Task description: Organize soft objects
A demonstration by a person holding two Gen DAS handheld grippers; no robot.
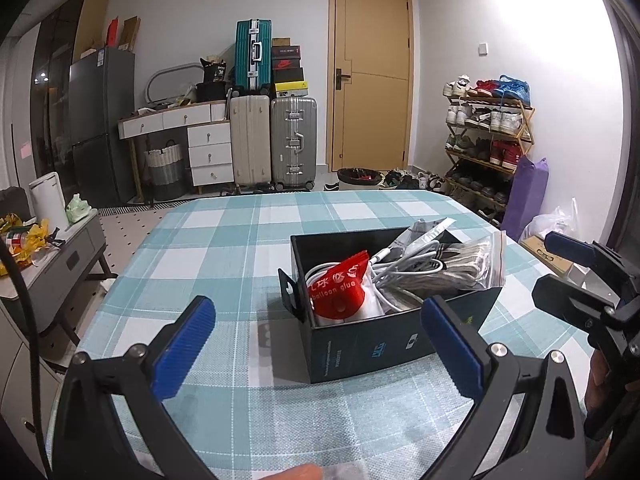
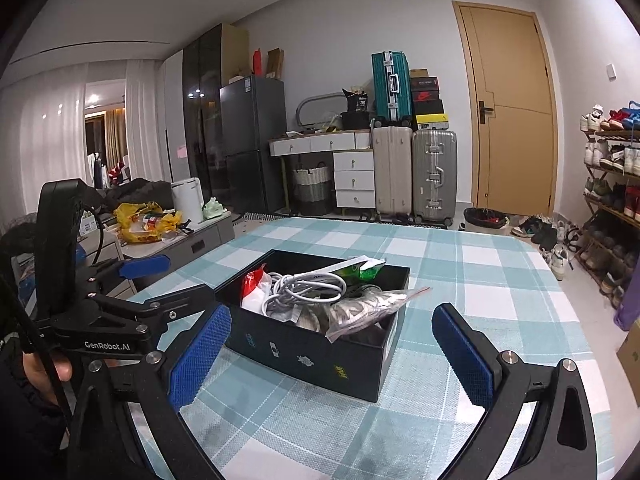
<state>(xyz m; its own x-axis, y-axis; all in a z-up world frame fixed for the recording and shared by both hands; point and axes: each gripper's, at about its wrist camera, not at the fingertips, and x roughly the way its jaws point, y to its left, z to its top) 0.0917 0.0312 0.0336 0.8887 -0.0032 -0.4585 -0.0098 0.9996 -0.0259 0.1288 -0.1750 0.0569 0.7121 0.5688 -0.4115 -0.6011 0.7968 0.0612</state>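
Two hand-held grippers stand wide apart and empty, low in their own views: the left hand-held gripper (image 1: 318, 344) with its ribbed blue pads (image 1: 182, 350) spread either side of the near corner of the black open-topped cardboard box (image 1: 372, 340), and the right hand-held gripper (image 2: 330, 360) framing the same box from the other side. Neither touches it.

That box sits at mid-frame on the table (image 1: 224, 240) with the teal-and-white checked cloth, and it is already overfull. A red plastic packet printed "balloon glue" (image 1: 340, 290) leans at the left end, a loose coil of white cable (image 1: 404, 270) lies in the middle, and a clear zip bag of grey fabric (image 1: 468, 264) juts over the right rim.

The likely trouble: a pad that nudges the light box could slide it on the cloth, and a pinch on the slippery zip bag may drag the tangled cable out with it. The overhanging bag looks ready to tip out onto the table if bumped.
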